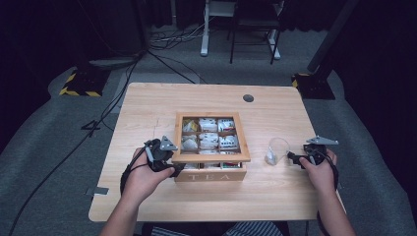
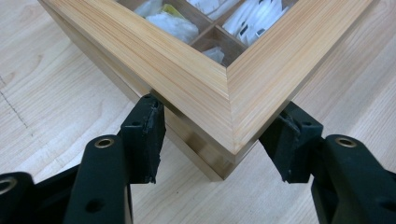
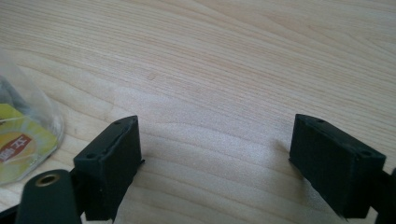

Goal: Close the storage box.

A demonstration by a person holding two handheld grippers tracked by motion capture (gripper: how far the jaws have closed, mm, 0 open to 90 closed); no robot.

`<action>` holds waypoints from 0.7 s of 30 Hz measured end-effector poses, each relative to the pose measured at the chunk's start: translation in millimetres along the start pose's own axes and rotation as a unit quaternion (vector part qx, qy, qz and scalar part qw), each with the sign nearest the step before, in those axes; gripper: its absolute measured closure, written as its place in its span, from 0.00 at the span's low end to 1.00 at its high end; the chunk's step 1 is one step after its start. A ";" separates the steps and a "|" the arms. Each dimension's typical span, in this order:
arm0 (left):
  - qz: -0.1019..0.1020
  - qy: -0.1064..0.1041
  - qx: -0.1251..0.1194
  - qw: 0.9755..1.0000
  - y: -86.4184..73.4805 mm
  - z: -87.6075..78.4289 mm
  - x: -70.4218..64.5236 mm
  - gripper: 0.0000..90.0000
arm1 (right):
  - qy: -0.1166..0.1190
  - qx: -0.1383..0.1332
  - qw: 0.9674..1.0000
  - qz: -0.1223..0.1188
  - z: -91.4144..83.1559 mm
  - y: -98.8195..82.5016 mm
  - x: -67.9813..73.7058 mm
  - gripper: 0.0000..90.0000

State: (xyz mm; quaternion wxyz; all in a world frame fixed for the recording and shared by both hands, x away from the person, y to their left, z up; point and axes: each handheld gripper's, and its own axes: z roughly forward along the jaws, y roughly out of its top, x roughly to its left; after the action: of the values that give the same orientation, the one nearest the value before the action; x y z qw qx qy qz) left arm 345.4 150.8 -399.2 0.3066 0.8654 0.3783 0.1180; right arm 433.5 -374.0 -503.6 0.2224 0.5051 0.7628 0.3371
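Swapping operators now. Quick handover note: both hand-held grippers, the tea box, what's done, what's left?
Left hand-held gripper: jaws straddle the near-left corner of the tea box lid, pads close to the lid's edges; a firm grip can't be confirmed.
Right hand-held gripper: open, nothing between the jaws, over bare table beside the clear glass.
Tea box: mid-table, its window lid raised slightly above the base.
Done: a tea bag sits in the glass.
Left: probably closing the lid.

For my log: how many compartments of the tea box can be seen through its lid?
About 6 visible in the tea box: two columns, three rows under the lid. More may be hidden; the left gripper sits at its near-left corner.
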 end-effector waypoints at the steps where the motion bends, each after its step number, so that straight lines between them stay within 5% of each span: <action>1: 0.000 -0.001 0.002 1.000 -0.1 0.6 -0.1 0.47 | 0.000 0.000 1.000 0.000 0.0 0.0 0.0 0.19; 21: 0.017 -0.010 0.059 0.998 -2.3 10.3 -1.4 0.45 | 0.000 0.000 1.000 -0.001 0.1 0.0 0.1 0.19</action>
State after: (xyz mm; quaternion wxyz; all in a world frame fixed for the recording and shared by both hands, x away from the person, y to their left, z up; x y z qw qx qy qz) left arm 347.6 146.5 -408.7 0.2562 0.8895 0.3668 0.0923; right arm 433.5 -373.9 -503.6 0.2225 0.5043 0.7632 0.3371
